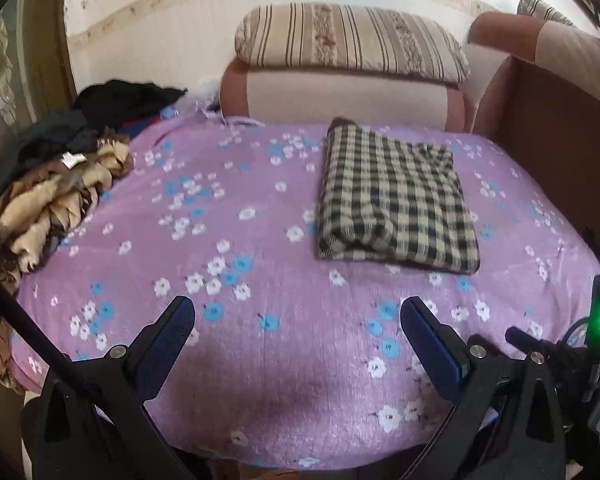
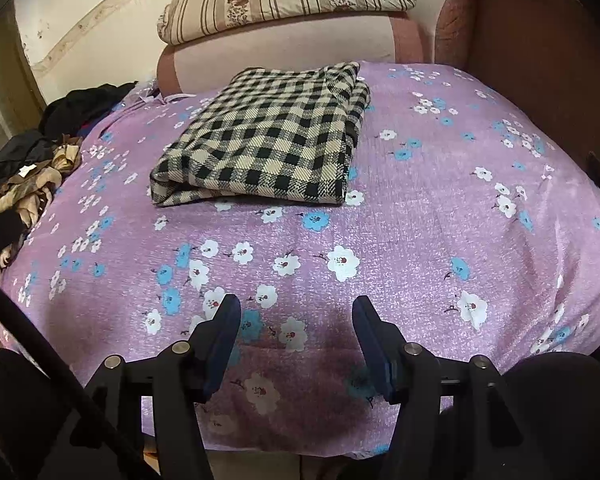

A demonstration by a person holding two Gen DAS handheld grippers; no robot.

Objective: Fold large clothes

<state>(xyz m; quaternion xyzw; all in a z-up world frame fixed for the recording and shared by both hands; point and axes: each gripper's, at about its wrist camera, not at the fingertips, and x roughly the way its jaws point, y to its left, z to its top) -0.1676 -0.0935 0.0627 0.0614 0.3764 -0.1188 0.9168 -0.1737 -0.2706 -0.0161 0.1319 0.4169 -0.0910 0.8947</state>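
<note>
Purple flowered bedding (image 1: 260, 240) covers the bed, with a checked garment (image 1: 396, 200) lying folded toward its far side and a heap of unfolded clothes (image 1: 56, 200) at the left edge. Those look soft, light and floppy, best pinched at a hem or corner. Both the left gripper (image 1: 298, 312) and right gripper (image 2: 296, 312) hover tilted down over bare bedding, jaws apart and empty.

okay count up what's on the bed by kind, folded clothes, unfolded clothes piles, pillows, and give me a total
Folded clothes: 1, the checked garment
Unfolded piles: 1, the heap at the bed's left edge
Pillows: 1, the striped pillow, on the bolster
Total: 3
</note>
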